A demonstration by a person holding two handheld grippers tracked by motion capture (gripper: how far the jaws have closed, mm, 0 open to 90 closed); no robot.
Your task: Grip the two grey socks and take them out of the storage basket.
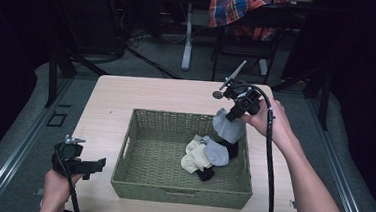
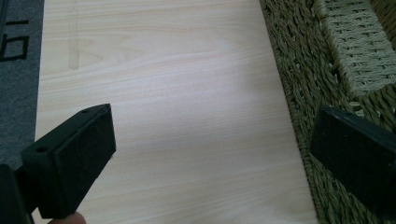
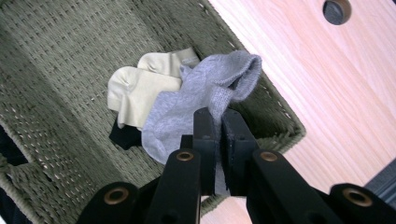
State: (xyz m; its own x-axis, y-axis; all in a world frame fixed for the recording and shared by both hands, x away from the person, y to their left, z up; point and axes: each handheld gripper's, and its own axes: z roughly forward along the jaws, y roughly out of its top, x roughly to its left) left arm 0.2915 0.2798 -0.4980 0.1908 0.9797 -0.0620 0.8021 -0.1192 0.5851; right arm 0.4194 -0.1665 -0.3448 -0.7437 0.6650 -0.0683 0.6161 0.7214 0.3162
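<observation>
A pale wood-grain tabletop [image 1: 111, 95] stands on a grey carpeted floor [image 1: 19, 124] in a dim room. At the near left edge, a hand holds the left gripper [image 1: 94, 165] low over bare wood, its jaws spread wide with nothing between them; in the left gripper view the woven wall of the basket [image 2: 299, 70] runs just beside the right-hand jaw. That green wicker basket [image 1: 136, 177] sits in the middle of the tabletop, and in its right half lie cream socks [image 1: 195, 156], a grey sock [image 1: 217, 152] and a black sock [image 1: 205, 175], heaped together and touching. Over the basket's far right corner the right gripper [image 1: 230, 116] points down, jaws closed on a second grey sock [image 1: 227, 126] that hangs above the heap. A small round hole [image 3: 336, 10] in the tabletop lies just beyond that corner. Farther back, past the tabletop, are a white table leg [image 1: 188, 36], dark cables on the floor and a chair [image 1: 240, 44] draped with a plaid cloth [image 1: 237, 12].
</observation>
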